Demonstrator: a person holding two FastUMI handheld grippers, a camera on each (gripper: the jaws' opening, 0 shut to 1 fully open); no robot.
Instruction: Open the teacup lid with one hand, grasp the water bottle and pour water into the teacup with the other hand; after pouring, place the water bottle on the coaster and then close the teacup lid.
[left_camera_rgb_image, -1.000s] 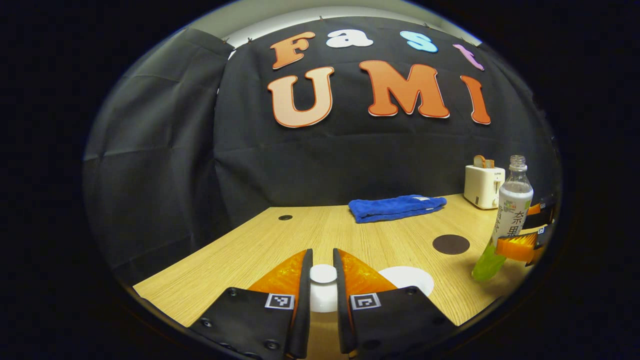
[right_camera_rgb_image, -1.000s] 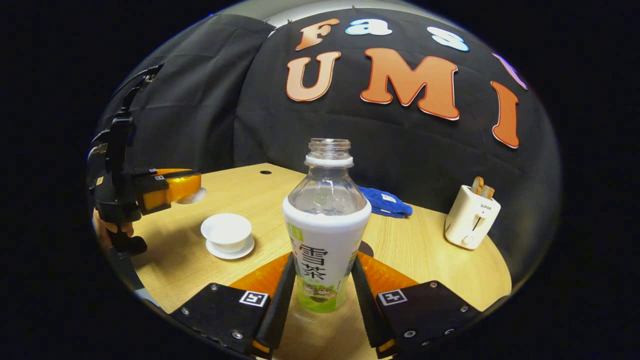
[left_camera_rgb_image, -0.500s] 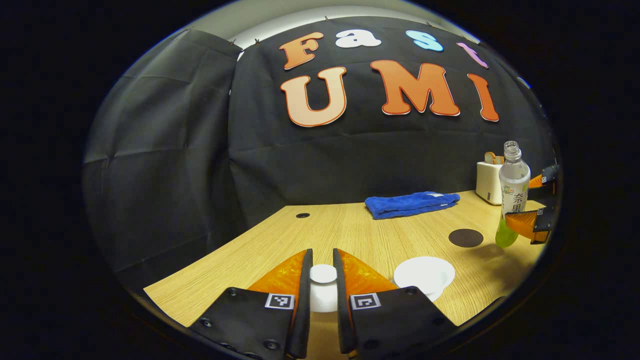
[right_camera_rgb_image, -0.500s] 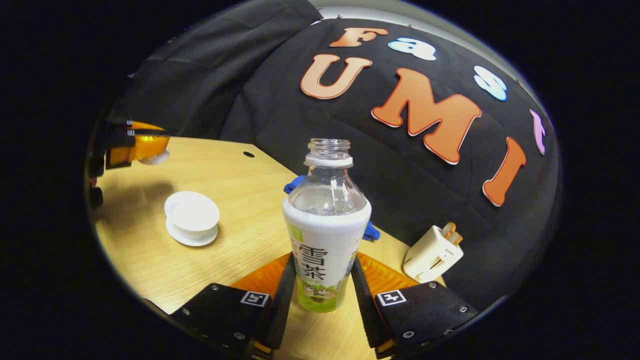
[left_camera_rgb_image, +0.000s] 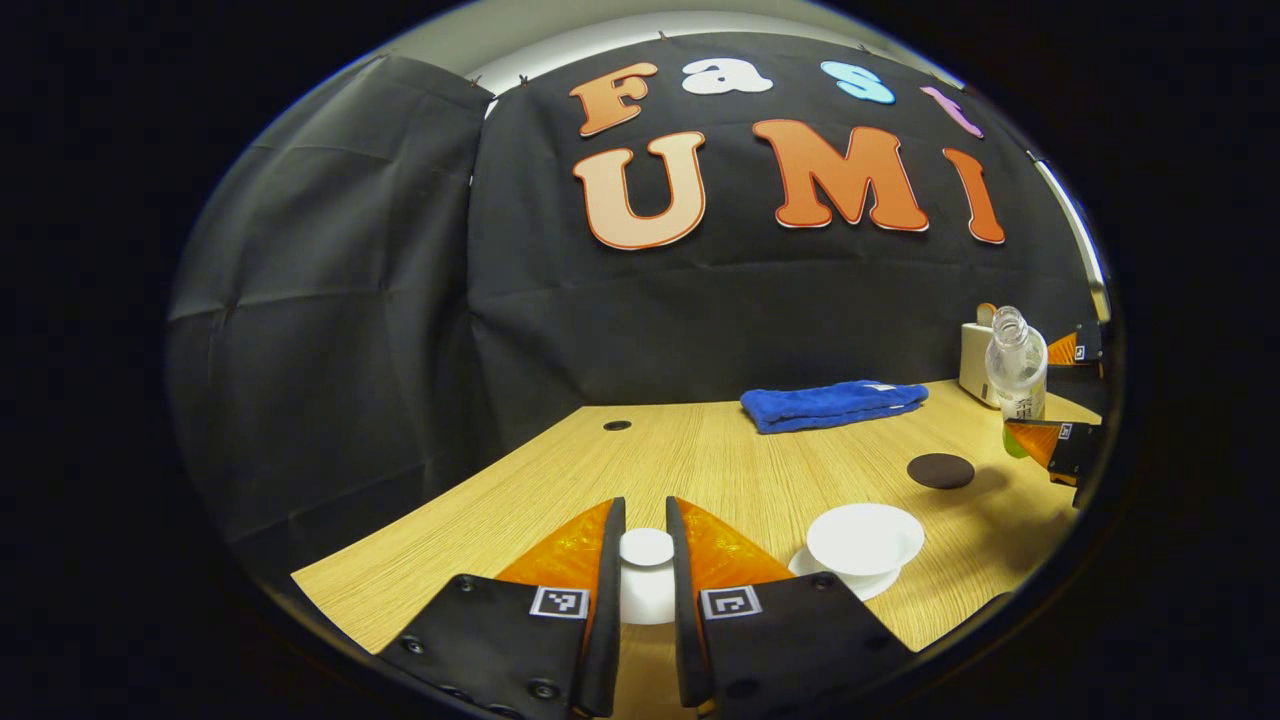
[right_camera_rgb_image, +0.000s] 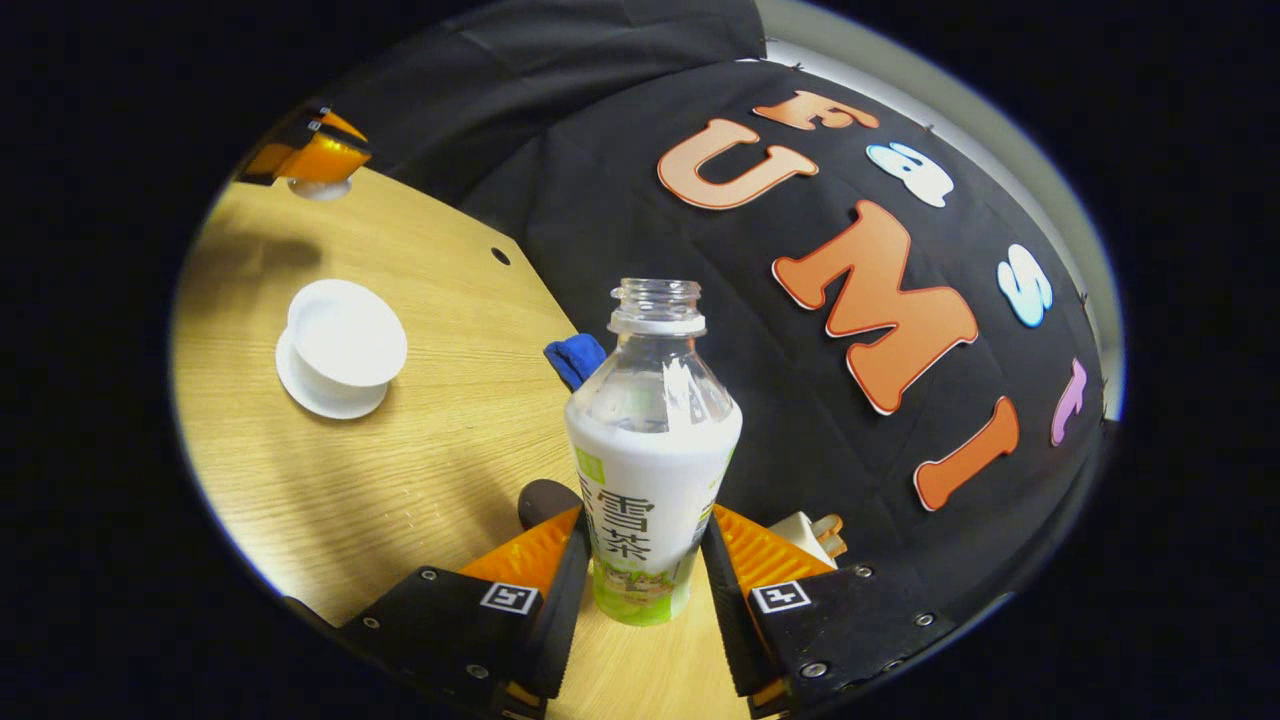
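The left tongs clamp the white lid by its knob, aloft beside the uncovered teacup on the table. The right tongs grip the uncapped water bottle — tilted, in the air, near the dark coaster.

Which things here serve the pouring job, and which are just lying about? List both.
Job: white ceramic teacup on its saucer; white round lid; clear plastic water bottle; dark round coaster.

Lying about: folded blue towel; cream toaster.
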